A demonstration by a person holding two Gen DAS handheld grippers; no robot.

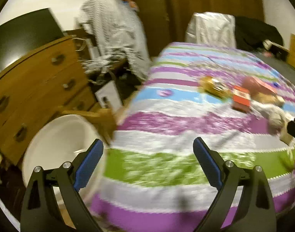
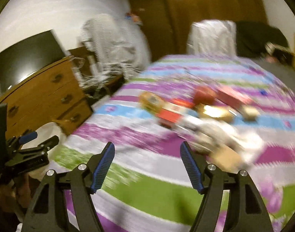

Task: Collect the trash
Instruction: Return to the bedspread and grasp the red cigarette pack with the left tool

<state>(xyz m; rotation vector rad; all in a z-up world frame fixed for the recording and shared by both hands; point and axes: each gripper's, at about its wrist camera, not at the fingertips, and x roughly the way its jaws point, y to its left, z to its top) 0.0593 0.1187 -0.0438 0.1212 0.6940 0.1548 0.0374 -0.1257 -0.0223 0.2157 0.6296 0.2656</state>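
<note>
Both hand-held grippers, left and right (jaws apart), hover above bedspread.

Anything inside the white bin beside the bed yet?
The left wrist view looks into the white bin: its visible inner wall looks bare white. The left gripper, open, has a finger covering the bin's lower part, and blur hides detail, so the bottom cannot be confirmed.

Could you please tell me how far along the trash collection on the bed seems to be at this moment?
Nothing looks collected yet. The white bin beside the bed appears empty. Both the left gripper and right gripper are open and hold nothing. Still left on the striped bedspread: a red box, a gold wrapper, crumpled white paper and other blurred pieces.
</note>
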